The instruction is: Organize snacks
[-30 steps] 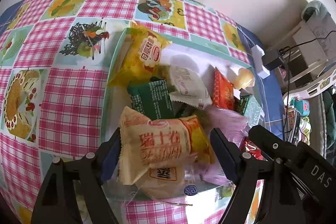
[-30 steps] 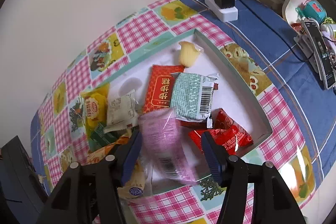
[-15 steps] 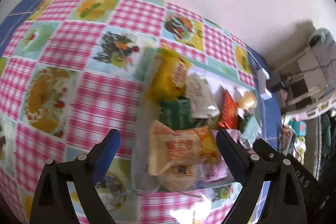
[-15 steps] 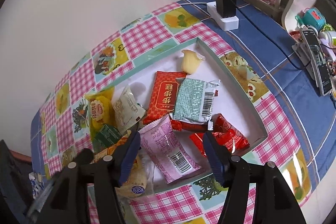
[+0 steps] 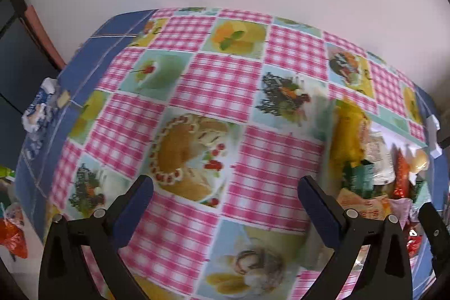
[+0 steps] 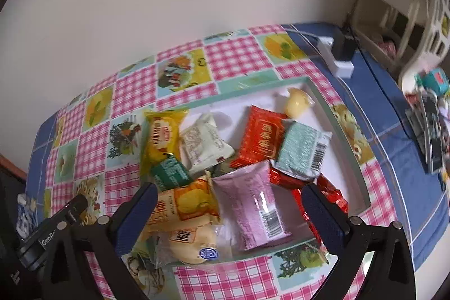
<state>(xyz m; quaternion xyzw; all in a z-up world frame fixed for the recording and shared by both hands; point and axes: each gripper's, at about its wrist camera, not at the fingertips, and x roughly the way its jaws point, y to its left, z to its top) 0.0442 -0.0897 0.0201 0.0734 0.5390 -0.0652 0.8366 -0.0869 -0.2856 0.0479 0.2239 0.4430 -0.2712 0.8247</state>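
Observation:
A shallow teal-rimmed white tray (image 6: 355, 159) on the checked tablecloth holds several snack packets: a pink one (image 6: 254, 204), an orange one (image 6: 185, 204), a yellow one (image 6: 161, 135), a red one (image 6: 260, 137), a pale green one (image 6: 302, 151). My right gripper (image 6: 229, 204) is open and empty, above the tray's near end. My left gripper (image 5: 225, 197) is open and empty over bare tablecloth left of the tray (image 5: 323, 159), whose packets (image 5: 362, 179) show blurred at the right.
A white power strip with a black plug (image 6: 341, 52) lies beyond the tray. A remote and small items (image 6: 430, 125) lie on blue cloth at the right. A crumpled blue-white wrapper (image 5: 38, 108) sits at the table's left edge. A wall stands behind the table.
The left gripper let go of the orange packet into the tray, opened and swung left over bare cloth. The right gripper released the pink packet and drew back a little.

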